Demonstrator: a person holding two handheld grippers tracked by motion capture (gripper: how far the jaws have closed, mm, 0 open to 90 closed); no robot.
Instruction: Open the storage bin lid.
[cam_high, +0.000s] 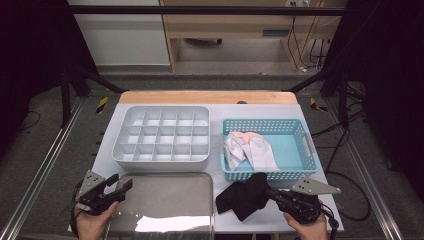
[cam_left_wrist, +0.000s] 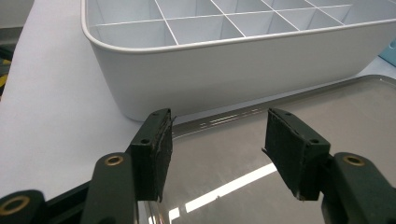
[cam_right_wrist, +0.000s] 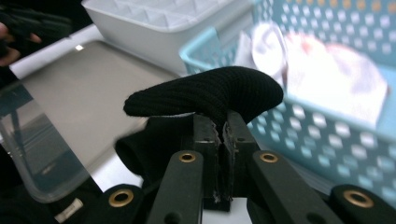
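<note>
The white divider box (cam_high: 161, 136) sits upper left of center, with the blue basket (cam_high: 300, 131) w/ pale cloths (cam_high: 250, 149) to its right. The shiny tray (cam_high: 165, 200) lies at the bottom. The black sock (cam_high: 245, 196) is bottom center. The right gripper (cam_high: 274, 194) is pinched tight on it. The left gripper (cam_high: 122, 184) is wide open & holds 0 things. Best to lift the sock high, so it clears the basket wall, then lay it flat on the tray.

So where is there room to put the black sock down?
The metal tray in front of the white divided box is bare. So is the right half of the blue basket; its left half holds light cloths. The right gripper grips the black sock between tray and basket.
</note>
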